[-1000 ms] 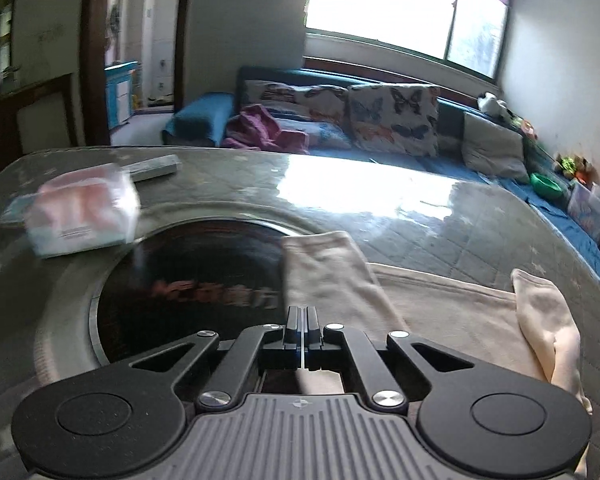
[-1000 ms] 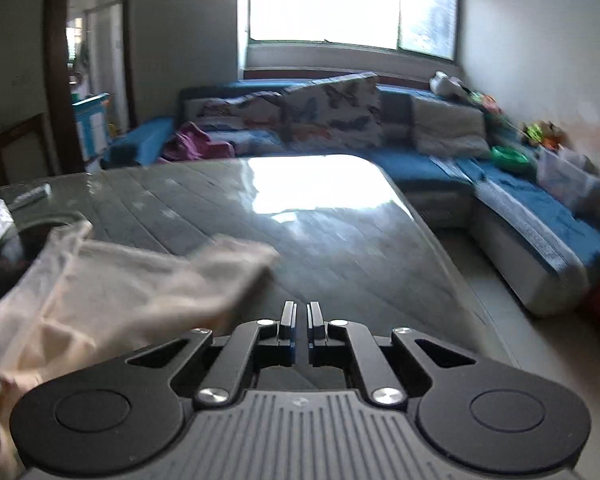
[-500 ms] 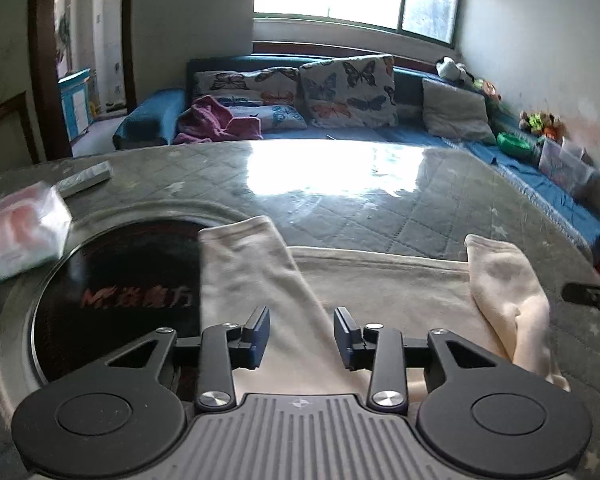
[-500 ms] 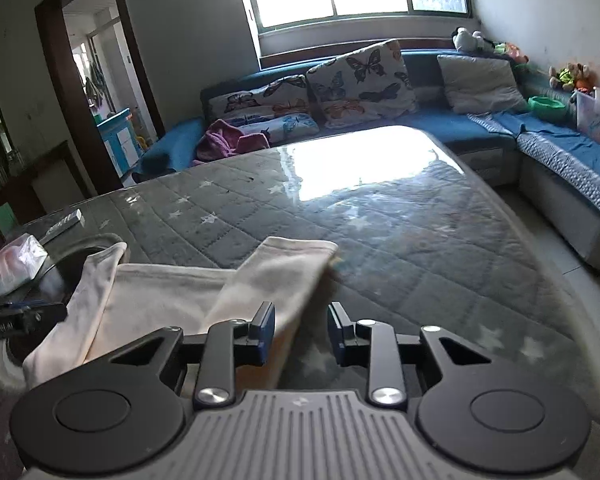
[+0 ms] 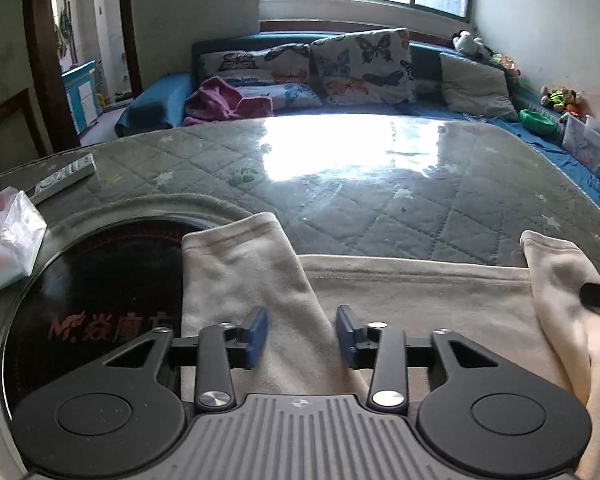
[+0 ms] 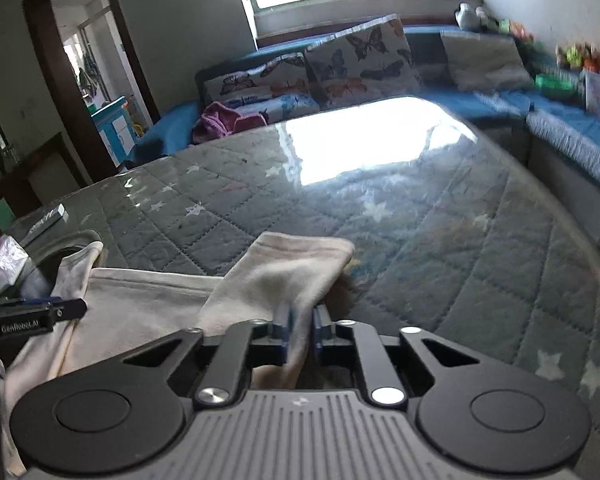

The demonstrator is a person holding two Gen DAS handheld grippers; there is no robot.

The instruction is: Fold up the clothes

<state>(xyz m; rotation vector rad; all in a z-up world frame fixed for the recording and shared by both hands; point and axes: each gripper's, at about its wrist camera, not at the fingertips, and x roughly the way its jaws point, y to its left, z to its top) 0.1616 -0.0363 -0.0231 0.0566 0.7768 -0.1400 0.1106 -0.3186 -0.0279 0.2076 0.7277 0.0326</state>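
A cream garment (image 5: 420, 300) lies spread on the quilted table, both sleeves folded up toward the far side. My left gripper (image 5: 302, 336) hovers over the left sleeve (image 5: 240, 272). Its jaws are closing but still stand apart, with the fabric beneath them and the pads not pressing on it. In the right wrist view, my right gripper (image 6: 302, 332) is shut on a pinch of the right sleeve (image 6: 292, 272). The sleeve's cuff end lifts slightly off the table. The left gripper's tip (image 6: 32, 316) shows at the left edge there.
A dark round cooktop (image 5: 100, 300) is set into the table under the left sleeve. A tissue pack (image 5: 4, 240) and a remote (image 5: 64, 178) lie at the far left. A blue sofa with butterfly cushions (image 5: 360, 64) runs behind and to the right of the table.
Both grippers were shut a second ago, then opened as they came down toward the sleeves. The right one has now shut on the right sleeve. The left one stays apart over the left sleeve.
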